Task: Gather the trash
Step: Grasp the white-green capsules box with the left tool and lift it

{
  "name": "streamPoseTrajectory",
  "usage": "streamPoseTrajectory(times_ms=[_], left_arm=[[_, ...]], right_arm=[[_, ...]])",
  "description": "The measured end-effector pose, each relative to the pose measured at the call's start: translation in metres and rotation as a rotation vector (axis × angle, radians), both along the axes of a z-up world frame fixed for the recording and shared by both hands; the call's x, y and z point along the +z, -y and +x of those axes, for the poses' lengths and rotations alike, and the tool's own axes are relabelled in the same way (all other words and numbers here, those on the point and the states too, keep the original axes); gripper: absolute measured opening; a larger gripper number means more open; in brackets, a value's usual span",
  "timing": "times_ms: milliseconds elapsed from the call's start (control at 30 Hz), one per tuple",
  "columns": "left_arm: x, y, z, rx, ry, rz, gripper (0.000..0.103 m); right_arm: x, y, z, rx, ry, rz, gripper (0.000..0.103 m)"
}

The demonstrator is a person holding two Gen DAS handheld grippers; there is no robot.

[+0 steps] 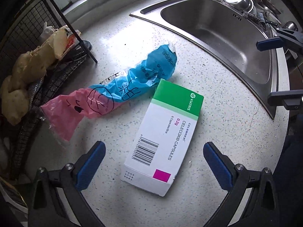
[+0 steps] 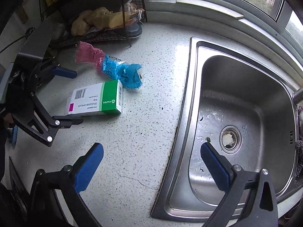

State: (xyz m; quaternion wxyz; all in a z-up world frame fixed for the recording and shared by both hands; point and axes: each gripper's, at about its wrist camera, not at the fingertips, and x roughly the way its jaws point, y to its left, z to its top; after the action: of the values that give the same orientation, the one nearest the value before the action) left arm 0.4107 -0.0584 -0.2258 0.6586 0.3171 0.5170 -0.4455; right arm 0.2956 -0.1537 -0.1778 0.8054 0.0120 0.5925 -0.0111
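Steel sink (image 2: pixel 244 102) drain: right view only.

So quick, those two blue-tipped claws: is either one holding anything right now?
Left gripper: open, empty, hovering over the white and green cardboard medicine box.
Right gripper: open, empty, straddling the stainless steel sink's rim.

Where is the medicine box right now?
The medicine box lies flat on the counter, left of the sink, its green end touching the plastic wrapper, between the open left gripper's fingers.
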Motion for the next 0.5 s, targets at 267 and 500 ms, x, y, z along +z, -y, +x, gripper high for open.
streamPoseTrajectory(times_ms=[267, 500], left_arm=[[-0.021, 0.014, 0.004, -0.031, -0.034, 0.009, 0.075], [-0.018, 0.014, -0.016, -0.019, -0.039, -0.002, 0.065]], right_arm=[[-0.008, 0.007, -0.002, -0.017, -0.019, 0.0, 0.102], [-0.005, 0.007, -0.004, -0.007, -0.009, 0.001, 0.102]])
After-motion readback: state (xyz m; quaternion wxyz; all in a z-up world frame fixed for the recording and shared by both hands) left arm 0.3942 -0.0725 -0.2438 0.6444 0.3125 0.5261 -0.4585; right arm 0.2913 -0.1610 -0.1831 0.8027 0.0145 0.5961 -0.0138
